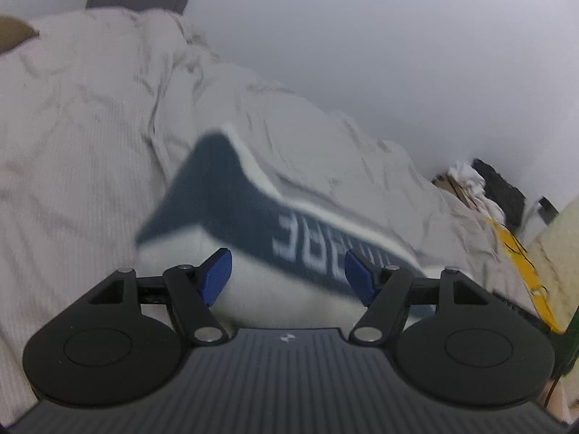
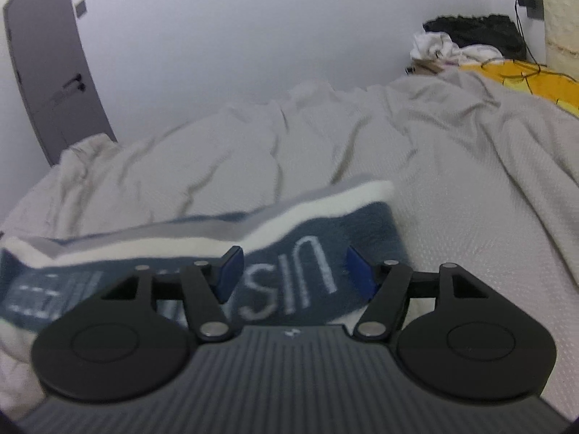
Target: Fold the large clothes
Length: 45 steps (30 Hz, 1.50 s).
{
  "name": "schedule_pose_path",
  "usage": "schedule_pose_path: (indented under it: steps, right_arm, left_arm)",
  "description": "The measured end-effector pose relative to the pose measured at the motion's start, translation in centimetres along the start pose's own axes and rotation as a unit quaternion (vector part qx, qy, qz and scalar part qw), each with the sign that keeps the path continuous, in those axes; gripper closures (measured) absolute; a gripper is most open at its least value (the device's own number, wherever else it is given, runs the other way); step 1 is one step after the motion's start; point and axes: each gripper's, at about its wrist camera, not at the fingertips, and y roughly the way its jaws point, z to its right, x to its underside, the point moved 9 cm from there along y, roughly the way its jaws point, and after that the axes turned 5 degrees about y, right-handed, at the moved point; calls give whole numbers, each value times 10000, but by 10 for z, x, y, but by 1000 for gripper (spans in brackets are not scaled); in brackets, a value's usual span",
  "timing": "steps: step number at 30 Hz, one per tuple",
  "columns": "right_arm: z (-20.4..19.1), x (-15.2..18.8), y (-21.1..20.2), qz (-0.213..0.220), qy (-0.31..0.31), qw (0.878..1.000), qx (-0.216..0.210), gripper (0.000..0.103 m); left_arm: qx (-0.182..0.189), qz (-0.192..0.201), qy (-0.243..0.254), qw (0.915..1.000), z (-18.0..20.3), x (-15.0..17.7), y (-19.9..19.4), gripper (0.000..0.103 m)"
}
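The bed point(image 2: 452, 188) fills most of what I see, covered by a pale, cream-grey cover point(image 1: 83, 137) with a fine ribbed weave, rumpled into long soft ridges where it meets the wall edge. On it, toward the near edge, lies the folded garment point(image 2: 289, 224): thick, fuzzy, fleece-like cloth in slate blue with a white band along its fold and large pale block letters across the blue. It looks like a flat, stacked wedge, its corner blurred in the left view. At the far corner of the bed sits a yellow cloth point(image 2: 535, 79), smooth and flat, with a crumpled white and black heap point(image 2: 470, 36) behind it. My left tool point(image 1: 287, 276) stands wide, blue pads clear of the garment. My right tool point(image 2: 293, 273) also stands wide above the lettering, gripping nothing.
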Motion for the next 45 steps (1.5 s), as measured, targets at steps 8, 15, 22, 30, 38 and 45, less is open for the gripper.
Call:
schedule_pose_path:
  steps: [8,15,22,30,38,45]
  right_arm:
    - [-40,25,-27,-260,-154,9980,-547,36]
    - [-49,56,-10,-691,-308,9965,-369,35]
    - [-50,58,-10,-699,-383,9961,-375,29]
    - [-47,54,-11,-674,-128,9964,-498,29]
    - [-51,48,-32,-739,894,9848,-1292,29]
    - [-71,74,-24,-1571,2225,9319,-2396,11]
  left_arm:
    - [877,-730,-1255,9855,-6,38,20,20]
    - [1356,-984,-2344,9576,-25,55,44,19]
    - [1679,-720,-3244,9281,-47,51,57,19]
    - [1246,-622,-3201,9371,-52,51,72,18]
    - [901,-413,-2798,9549,-29,41,65,47]
    - [1174,-81,-2542,9600,-14,23,53,54]
